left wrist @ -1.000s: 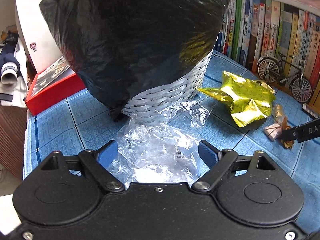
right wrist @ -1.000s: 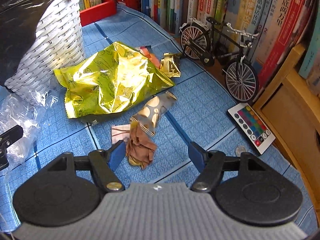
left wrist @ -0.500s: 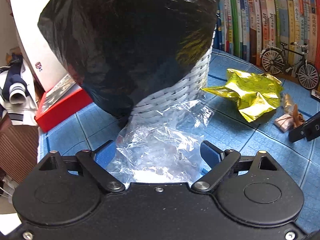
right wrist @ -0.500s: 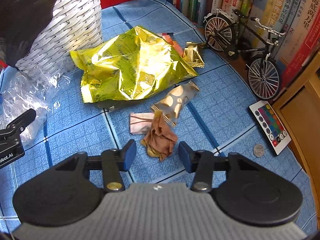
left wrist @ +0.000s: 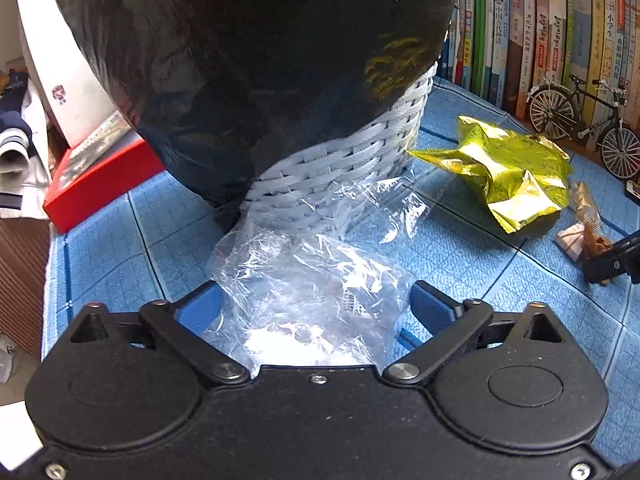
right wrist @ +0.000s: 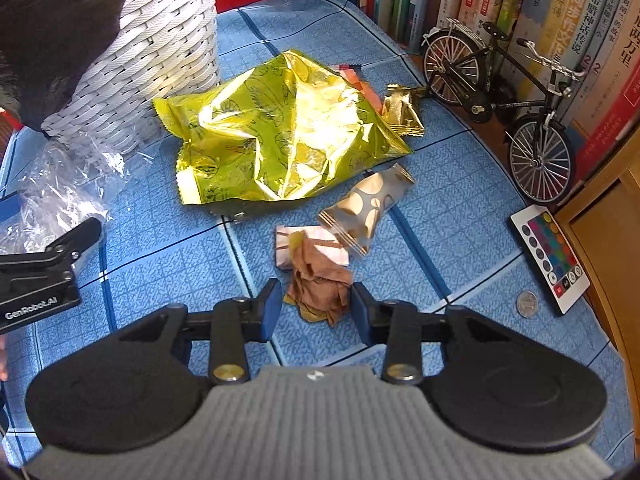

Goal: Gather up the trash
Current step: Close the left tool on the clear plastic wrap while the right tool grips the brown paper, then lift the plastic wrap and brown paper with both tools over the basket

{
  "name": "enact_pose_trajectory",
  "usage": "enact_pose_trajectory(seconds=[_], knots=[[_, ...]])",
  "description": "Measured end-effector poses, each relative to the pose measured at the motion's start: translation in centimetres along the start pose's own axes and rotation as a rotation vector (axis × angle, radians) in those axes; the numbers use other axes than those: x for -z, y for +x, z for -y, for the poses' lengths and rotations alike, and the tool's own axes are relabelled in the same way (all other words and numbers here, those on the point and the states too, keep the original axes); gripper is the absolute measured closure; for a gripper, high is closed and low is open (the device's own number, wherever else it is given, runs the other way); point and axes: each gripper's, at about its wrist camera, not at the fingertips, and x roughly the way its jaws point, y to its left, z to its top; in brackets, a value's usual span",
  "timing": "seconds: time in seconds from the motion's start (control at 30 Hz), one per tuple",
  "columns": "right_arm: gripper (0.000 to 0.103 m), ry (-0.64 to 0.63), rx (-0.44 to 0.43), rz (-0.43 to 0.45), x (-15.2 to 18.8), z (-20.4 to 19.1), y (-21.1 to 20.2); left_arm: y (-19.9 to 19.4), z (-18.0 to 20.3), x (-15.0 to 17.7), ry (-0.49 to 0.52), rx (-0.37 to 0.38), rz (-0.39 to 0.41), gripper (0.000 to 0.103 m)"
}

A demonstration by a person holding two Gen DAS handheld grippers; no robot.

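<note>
A crumpled clear plastic bag [left wrist: 304, 280] lies on the blue mat against the white woven basket [left wrist: 340, 168] with its black liner [left wrist: 260, 60]. My left gripper [left wrist: 316, 308] is open wide, the plastic lying loosely between its blue pads. In the right wrist view, a crumpled brown wrapper [right wrist: 320, 280] sits between the pads of my right gripper [right wrist: 316, 304]. Its jaws are closing, with a small gap still on the left side. A gold foil bag [right wrist: 280, 132], a spotted wrapper [right wrist: 368, 204] and a pink-white wrapper [right wrist: 284, 244] lie just beyond.
A model bicycle [right wrist: 500, 92] stands before a row of books [right wrist: 520, 0] at the right. A small remote [right wrist: 550, 256] and a coin [right wrist: 527, 303] lie near a wooden cabinet edge. A small gold wrapper [right wrist: 402, 110] sits behind the foil bag. A red box [left wrist: 100, 176] lies left of the basket.
My right gripper's jaws have narrowed from wide apart to close around the brown wrapper. The left gripper has stayed open over the clear plastic.
</note>
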Motion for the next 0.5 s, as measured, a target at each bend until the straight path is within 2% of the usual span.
enact_pose_trajectory(seconds=[0.03, 0.1, 0.17, 0.27, 0.4, 0.5], knots=[[0.066, -0.002, -0.004, -0.001, -0.1, 0.0, -0.1, -0.2, -0.1, -0.1, -0.001, 0.008, -0.013, 0.016], [0.070, -0.001, -0.018, 0.003, -0.1, -0.1, -0.5, -0.6, 0.4, -0.7, 0.026, 0.026, -0.029, 0.022], [0.071, 0.006, -0.035, 0.004, -0.1, -0.2, -0.9, -1.0, 0.9, -1.1, 0.039, 0.074, -0.048, 0.026], [0.071, 0.010, -0.058, 0.008, -0.3, -0.5, -1.5, -2.2, 2.2, -1.3, 0.073, 0.200, -0.043, 0.028], [0.071, 0.015, -0.092, 0.023, -0.7, -1.0, -2.7, -5.0, 4.1, -1.6, 0.161, 0.299, 0.047, 0.029], [0.072, 0.018, -0.103, 0.054, -1.3, -0.8, -4.0, -7.0, 4.8, -2.4, 0.205, 0.319, 0.145, 0.029]])
